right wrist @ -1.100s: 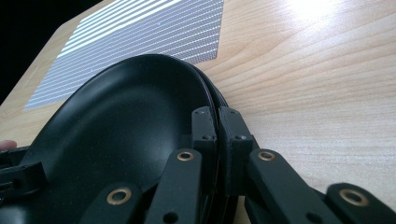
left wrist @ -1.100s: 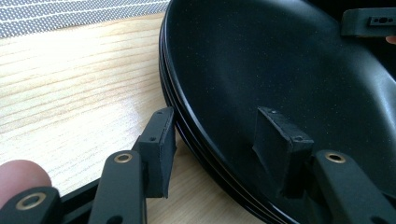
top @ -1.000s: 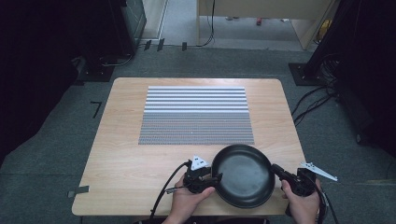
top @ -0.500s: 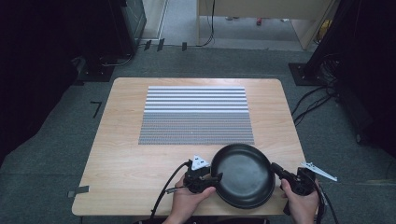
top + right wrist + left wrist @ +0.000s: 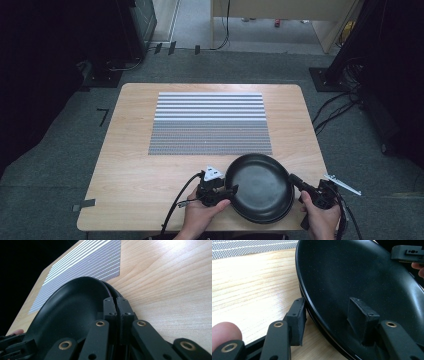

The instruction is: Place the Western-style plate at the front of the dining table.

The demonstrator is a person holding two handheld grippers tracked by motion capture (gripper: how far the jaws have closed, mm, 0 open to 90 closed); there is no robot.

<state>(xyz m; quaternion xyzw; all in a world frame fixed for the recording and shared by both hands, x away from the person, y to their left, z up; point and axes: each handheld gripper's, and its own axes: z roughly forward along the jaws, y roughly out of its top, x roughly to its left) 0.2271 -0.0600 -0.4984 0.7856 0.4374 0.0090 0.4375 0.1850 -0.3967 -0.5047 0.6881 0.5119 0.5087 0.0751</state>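
Observation:
A black plate, with a second rim showing under it, is at the table's near edge between my two grippers. My left gripper straddles its left rim: in the left gripper view one pad sits against the outside and the other pad against the dark inner surface. On the plate's right rim is my right gripper. In the right gripper view the jaws are pressed nearly together on the plate's edge.
A grey and white striped mat lies in the middle of the wooden table, just beyond the plate. Dark equipment and cables stand on the carpet around the table. A person's hands hold both grippers at the bottom.
The plate and both grippers have shifted slightly to the left and away from the near edge. Both grips look unchanged.

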